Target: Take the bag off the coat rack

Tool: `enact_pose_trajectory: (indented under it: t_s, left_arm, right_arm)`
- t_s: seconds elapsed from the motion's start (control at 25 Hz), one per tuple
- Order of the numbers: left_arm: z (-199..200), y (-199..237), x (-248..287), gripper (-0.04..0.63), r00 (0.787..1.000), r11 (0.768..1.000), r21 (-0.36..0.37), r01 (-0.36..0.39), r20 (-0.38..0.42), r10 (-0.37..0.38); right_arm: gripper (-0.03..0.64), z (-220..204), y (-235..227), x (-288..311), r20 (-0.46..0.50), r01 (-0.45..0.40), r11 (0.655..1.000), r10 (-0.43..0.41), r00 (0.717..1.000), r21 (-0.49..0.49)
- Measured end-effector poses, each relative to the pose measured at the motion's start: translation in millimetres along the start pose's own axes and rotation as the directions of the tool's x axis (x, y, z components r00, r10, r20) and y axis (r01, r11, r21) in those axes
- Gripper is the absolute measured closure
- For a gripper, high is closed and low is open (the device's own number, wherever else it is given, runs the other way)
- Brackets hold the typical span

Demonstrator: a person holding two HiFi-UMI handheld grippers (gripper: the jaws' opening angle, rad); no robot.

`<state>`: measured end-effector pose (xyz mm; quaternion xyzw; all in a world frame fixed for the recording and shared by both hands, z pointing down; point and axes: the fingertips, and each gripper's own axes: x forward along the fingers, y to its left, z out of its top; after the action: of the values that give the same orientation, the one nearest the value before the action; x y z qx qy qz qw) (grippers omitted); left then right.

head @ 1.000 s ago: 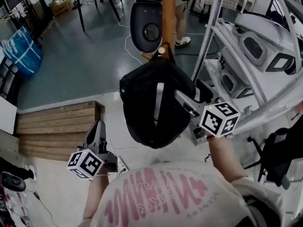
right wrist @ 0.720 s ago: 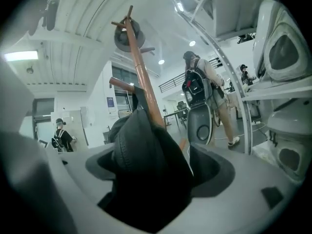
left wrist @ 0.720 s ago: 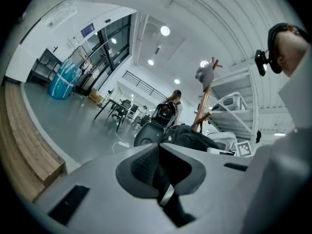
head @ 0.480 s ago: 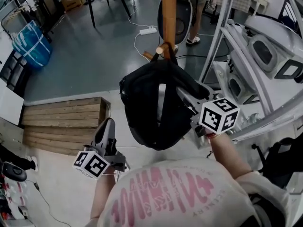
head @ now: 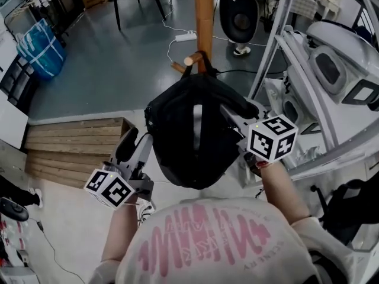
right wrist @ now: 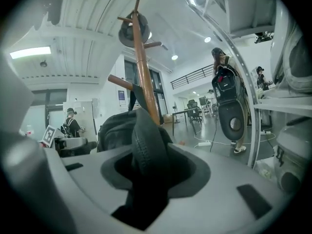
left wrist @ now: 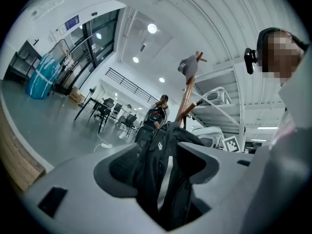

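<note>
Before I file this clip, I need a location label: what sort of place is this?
Likely a workshop or lab hall: metal shelving holding white machine housings, work tables with office chairs, and a bare grey floor with a power strip.

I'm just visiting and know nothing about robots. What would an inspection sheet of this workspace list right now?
Surface: grey floor; wooden platform at left.
Job's things: black bag hangs from a peg of the wooden coat rack.
Clutter: blue sack at the far left.
Grippers: left gripper jaws have just been opening, bag between them; right gripper jaws have just been closing, gripping the bag's padded edge.
Cables: white cable runs from power strip.
Surroundings: white shelving at right; black table beyond.
</note>
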<state>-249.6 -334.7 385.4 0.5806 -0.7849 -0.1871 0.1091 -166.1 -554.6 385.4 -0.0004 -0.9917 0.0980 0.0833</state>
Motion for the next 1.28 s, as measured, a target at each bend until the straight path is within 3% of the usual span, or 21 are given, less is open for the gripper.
enact_pose_trajectory:
  t_s: [0.08,0.16,0.32,0.44,0.68,0.84,0.88,0.92,1.08,1.28]
  left_arm:
    - [7,-2,8,0.283,1.000,0.998,0.061,-0.005,0.015,0.004]
    - [13,-8,20,0.240,1.000,0.988,0.155,0.008,-0.005,-0.008]
    - [16,-29,59,0.224,0.994,0.937,0.336,0.095,-0.081,-0.071]
    - [9,-34,86,0.225,0.987,0.892,0.433,0.127,-0.142,-0.071]
    - [-10,-27,118,0.227,0.974,0.870,0.474,0.134,-0.226,-0.027]
    - [-12,-28,118,0.260,0.977,0.862,0.492,0.122,-0.213,-0.016]
    - [-13,-26,117,0.344,0.978,0.864,0.493,0.105,-0.207,-0.001]
    - [-13,-24,116,0.380,0.979,0.869,0.486,0.091,-0.201,0.010]
    - [-18,-23,113,0.444,0.978,0.896,0.437,0.082,-0.207,0.012]
    - [-22,-25,112,0.486,0.965,0.926,0.355,0.129,-0.258,-0.035]
  right_arm:
    - [0.465,1,0,-1,0.001,-0.004,1.000,0.004,1.000,-0.006]
    - [0.465,1,2,0,-0.008,-0.018,1.000,0.017,1.000,-0.008]
    - [0.465,-1,3,2,-0.012,-0.030,1.000,0.029,0.999,-0.010]
    - [0.465,-1,1,2,-0.007,-0.027,1.000,0.027,1.000,-0.015]
    - [0.466,-3,0,6,-0.004,-0.028,1.000,0.028,1.000,-0.010]
    - [0.466,-4,-2,5,0.006,-0.023,1.000,0.023,1.000,0.022]
    - [0.465,-4,-2,5,0.008,-0.021,0.999,0.021,1.000,0.024]
    - [0.465,-4,0,6,0.010,-0.019,1.000,0.019,1.000,0.023]
    - [0.466,-6,4,9,0.004,-0.020,1.000,0.020,1.000,0.023]
    - [0.479,-9,8,8,-0.017,-0.055,0.998,0.056,0.998,0.042]
